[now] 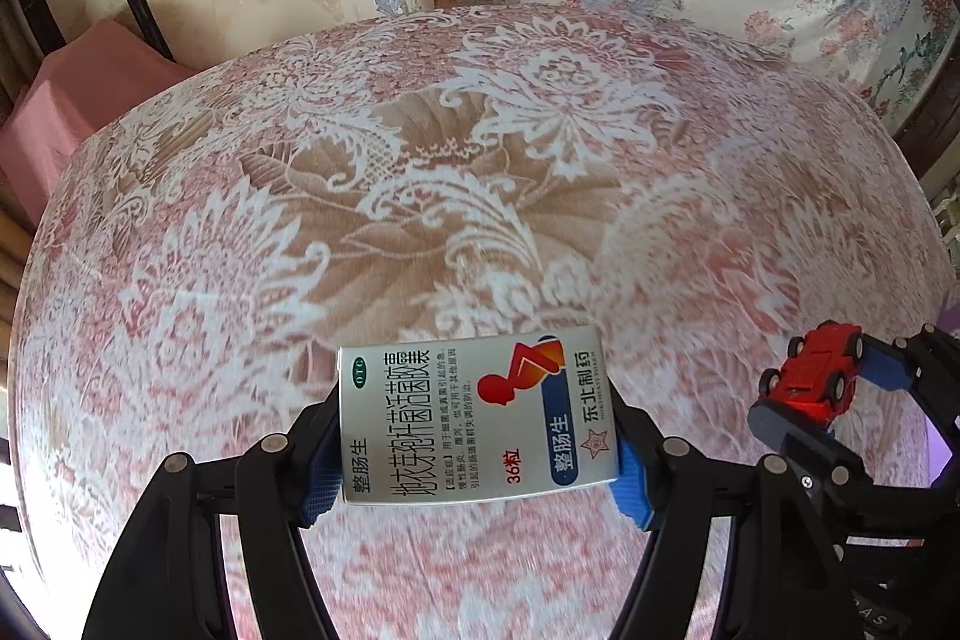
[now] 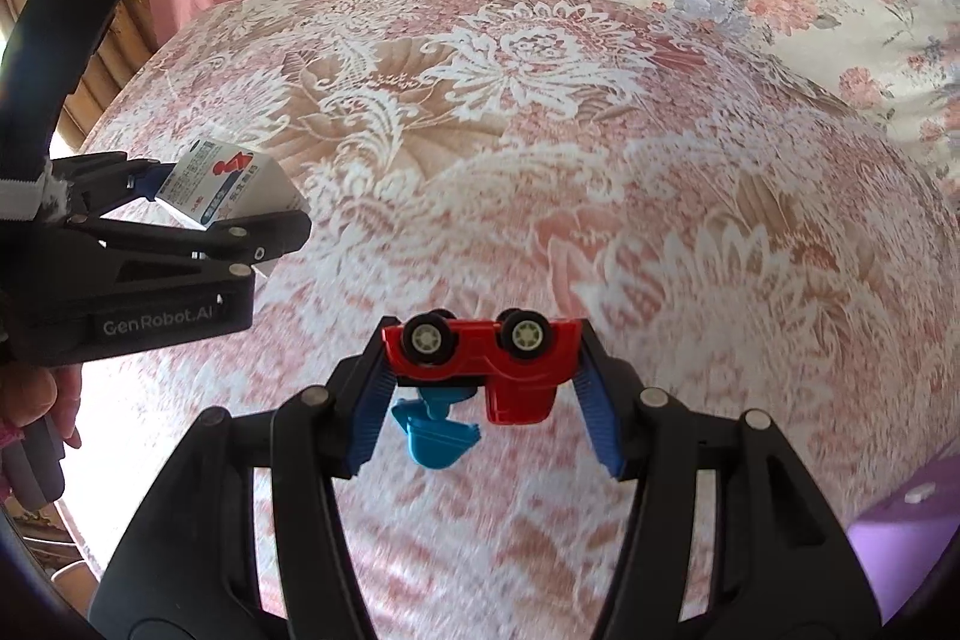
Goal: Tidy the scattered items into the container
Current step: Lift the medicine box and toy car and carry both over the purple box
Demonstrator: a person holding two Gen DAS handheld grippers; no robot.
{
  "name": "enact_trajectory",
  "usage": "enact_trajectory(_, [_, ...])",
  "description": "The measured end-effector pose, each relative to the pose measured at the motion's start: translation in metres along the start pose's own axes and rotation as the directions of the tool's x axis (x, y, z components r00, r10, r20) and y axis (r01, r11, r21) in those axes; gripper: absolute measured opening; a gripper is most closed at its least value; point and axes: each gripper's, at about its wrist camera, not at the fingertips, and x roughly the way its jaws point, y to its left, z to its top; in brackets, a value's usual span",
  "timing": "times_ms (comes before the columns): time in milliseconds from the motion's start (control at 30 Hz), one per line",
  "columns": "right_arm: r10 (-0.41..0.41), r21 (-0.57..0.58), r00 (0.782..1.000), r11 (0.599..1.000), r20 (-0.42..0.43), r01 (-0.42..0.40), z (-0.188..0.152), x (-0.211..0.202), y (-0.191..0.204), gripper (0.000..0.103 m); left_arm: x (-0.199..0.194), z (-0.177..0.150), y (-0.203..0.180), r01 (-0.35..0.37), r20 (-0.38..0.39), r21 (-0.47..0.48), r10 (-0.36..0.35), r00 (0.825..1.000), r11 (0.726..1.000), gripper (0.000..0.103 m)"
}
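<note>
The left gripper pinches a medicine box across its narrow sides, the printed face turned up toward the camera. Gripped that way the flat carton sits square between the blue pads and is unlikely to twist. The right gripper has its fingers pressed onto the two ends of a red toy car, which lies on its side with the wheels facing the lens; a blue plastic part hangs beneath it, just inside the finger gap. Holding it end to end keeps the rolling wheels off the pads.

Both items are lifted clear of the lace-covered counter, so each hand appears to be carrying its piece toward the container. A purple edge shows beyond the right finger, low and outward; whether that is the container cannot be told.
</note>
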Motion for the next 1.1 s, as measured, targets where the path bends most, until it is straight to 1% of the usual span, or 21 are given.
enact_trajectory(233, [0.003, 0.023, 1.0, 1.0, -0.014, -0.003, -0.027, -0.024, 0.003, 0.059, -0.021, -0.019, -0.013, 0.014, -0.001, 0.052, -0.014, 1.0, 0.999, 0.071])
enact_trajectory(467, [0.002, 0.048, 1.0, 0.999, -0.031, -0.001, -0.05, -0.044, 0.0, 0.059, -0.037, -0.042, -0.034, 0.035, -0.017, 0.11, -0.033, 0.999, 0.993, 0.071])
enact_trajectory(667, [-0.004, 0.042, 0.999, 0.999, -0.036, 0.006, -0.067, -0.062, -0.002, 0.059, -0.047, -0.059, -0.052, 0.056, -0.029, 0.156, -0.052, 0.998, 0.986, 0.071])
enact_trajectory(867, [-0.015, 0.064, 0.999, 0.998, -0.044, 0.018, -0.086, -0.077, -0.012, 0.059, -0.059, -0.073, -0.081, 0.084, -0.034, 0.25, -0.078, 0.996, 0.965, 0.071])
enact_trajectory(1100, [-0.032, 0.097, 0.998, 0.995, -0.056, 0.037, -0.106, -0.095, -0.03, 0.059, -0.07, -0.084, -0.116, 0.119, -0.039, 0.35, -0.112, 0.993, 0.929, 0.071])
